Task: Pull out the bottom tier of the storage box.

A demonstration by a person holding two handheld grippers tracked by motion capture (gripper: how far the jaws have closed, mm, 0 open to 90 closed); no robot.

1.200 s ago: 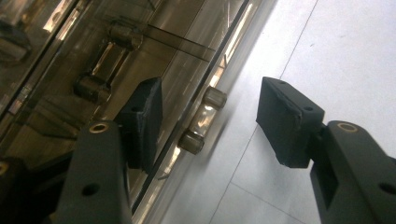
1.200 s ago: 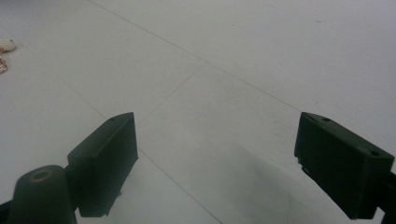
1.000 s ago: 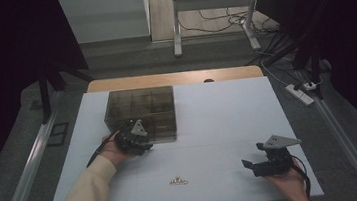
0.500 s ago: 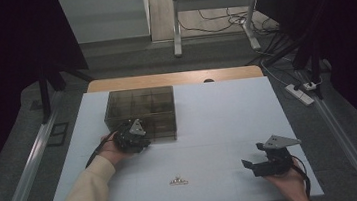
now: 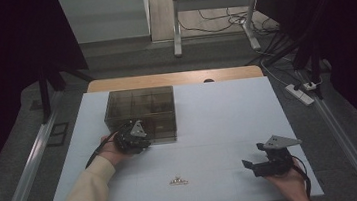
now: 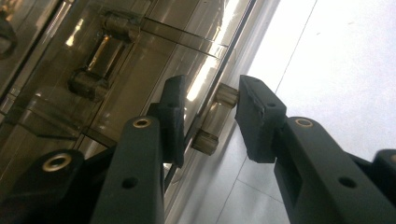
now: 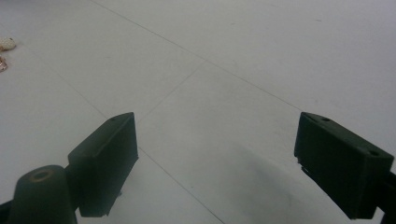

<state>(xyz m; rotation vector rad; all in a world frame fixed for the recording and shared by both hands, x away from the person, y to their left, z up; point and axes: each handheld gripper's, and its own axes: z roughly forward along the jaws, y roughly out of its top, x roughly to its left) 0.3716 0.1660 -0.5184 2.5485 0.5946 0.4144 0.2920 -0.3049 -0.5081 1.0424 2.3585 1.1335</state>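
Smoky clear plastic drawer box [image 5: 140,115] sits at 11 o'clock on the table [image 5: 219,126], left gripper [image 6: 205,119] just closing around its handle [image 6: 215,119] to pull, right gripper [image 7: 215,158] spread, idle at 4 o'clock.

- I saw my left gripper [image 6: 205,116] as matte black, its blocky jaws carrying brass-coloured rivets and small round holes along the arms.
- My right gripper [image 7: 215,163] wore the same black, with chunky square pads and one brass-ringed pivot.
- On top of each sat a grey three-cornered plate.
- A black cable looped off the left gripper, another trailed from the right.
- My left arm wore a long cream sleeve [image 5: 83,196].
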